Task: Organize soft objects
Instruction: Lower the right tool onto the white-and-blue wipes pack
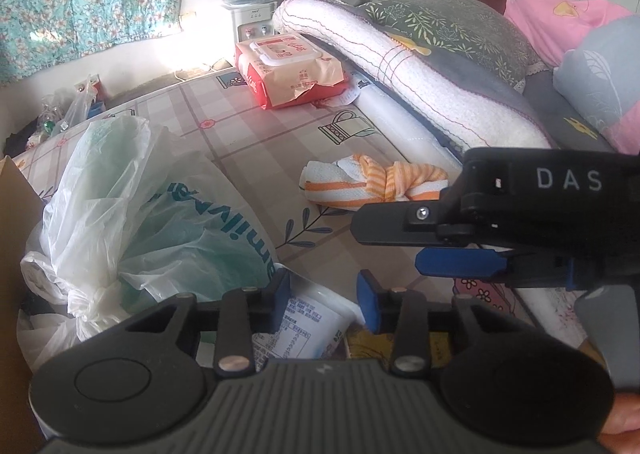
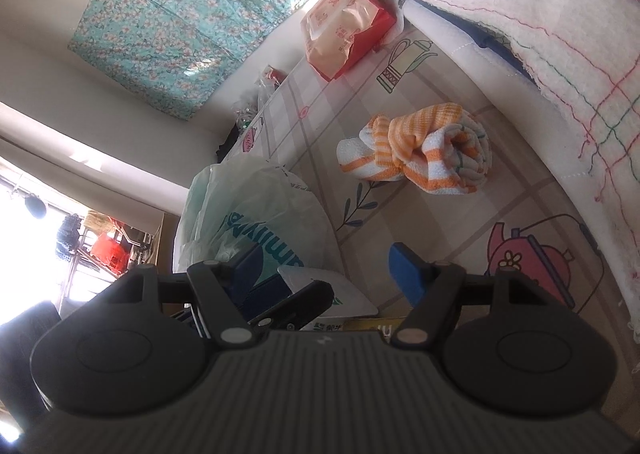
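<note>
An orange-and-white striped towel (image 1: 372, 182) (image 2: 420, 154), rolled and knotted, lies on the patterned bed sheet (image 1: 256, 142). My left gripper (image 1: 325, 300) hangs open low over the near edge. A white labelled tub (image 1: 316, 318) shows in the gap below it, and I cannot tell if the pads touch it. My right gripper (image 1: 386, 244) (image 2: 326, 278) comes in from the right, open and empty, a little short of the towel. One of the left gripper's fingers (image 2: 308, 296) crosses in front of it in the right wrist view.
A crumpled plastic bag (image 1: 140, 206) (image 2: 256, 210) bulges at the left of the bed. A red wet-wipes pack (image 1: 292, 70) (image 2: 344, 34) sits at the far end. A folded white blanket (image 1: 400, 66) and pillows (image 1: 452, 30) line the right side. A brown cardboard edge (image 1: 16, 238) stands at far left.
</note>
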Available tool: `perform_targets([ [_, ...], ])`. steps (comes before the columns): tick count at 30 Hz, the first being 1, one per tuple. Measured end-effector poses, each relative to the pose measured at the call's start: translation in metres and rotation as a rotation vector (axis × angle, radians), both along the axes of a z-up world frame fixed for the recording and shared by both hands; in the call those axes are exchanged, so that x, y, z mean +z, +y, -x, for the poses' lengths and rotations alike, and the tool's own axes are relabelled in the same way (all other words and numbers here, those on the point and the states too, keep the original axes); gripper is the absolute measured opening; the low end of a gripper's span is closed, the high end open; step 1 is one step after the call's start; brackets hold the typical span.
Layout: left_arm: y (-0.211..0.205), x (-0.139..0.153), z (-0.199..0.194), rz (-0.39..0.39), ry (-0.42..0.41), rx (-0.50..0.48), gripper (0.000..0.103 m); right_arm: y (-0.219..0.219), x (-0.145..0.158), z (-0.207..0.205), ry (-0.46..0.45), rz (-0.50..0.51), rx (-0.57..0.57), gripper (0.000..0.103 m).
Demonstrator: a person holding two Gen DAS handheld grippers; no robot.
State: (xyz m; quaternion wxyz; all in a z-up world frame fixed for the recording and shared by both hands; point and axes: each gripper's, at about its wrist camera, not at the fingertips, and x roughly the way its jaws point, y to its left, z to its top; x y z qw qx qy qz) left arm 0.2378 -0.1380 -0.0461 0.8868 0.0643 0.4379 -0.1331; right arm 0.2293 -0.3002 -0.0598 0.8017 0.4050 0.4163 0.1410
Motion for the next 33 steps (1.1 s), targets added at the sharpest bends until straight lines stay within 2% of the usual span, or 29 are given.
perform_targets([
  [4,0.002,0.001,-0.002,0.015,0.009,0.014,0.035,-0.001,-0.001,0.002,0.000,-0.003,-0.004,0.070],
  [6,0.002,0.001,-0.006,0.021,0.032,0.030,0.037,0.000,-0.002,0.002,-0.001,-0.004,-0.006,0.070],
  [8,0.002,-0.001,-0.009,0.014,0.059,0.047,0.046,0.000,-0.003,0.004,0.000,-0.010,-0.011,0.070],
  [12,0.000,-0.004,-0.013,0.009,0.066,0.062,0.048,-0.002,-0.003,0.007,0.001,-0.020,-0.015,0.070],
  [13,0.000,-0.004,-0.013,0.010,0.060,0.065,0.045,-0.002,-0.003,0.008,0.002,-0.020,-0.017,0.070],
  [16,0.002,-0.001,-0.011,0.020,0.036,0.060,0.019,-0.003,-0.003,0.010,0.003,-0.022,-0.021,0.070],
  [17,0.003,0.000,-0.010,0.036,0.045,0.054,0.014,-0.004,-0.003,0.010,0.005,-0.021,-0.021,0.070],
  [25,0.012,0.007,0.009,0.055,0.001,0.051,0.007,-0.004,-0.007,0.007,0.016,-0.035,-0.011,0.070],
  [33,0.036,0.015,0.021,0.110,0.000,0.093,0.007,0.008,-0.021,-0.004,0.062,-0.147,0.026,0.070],
])
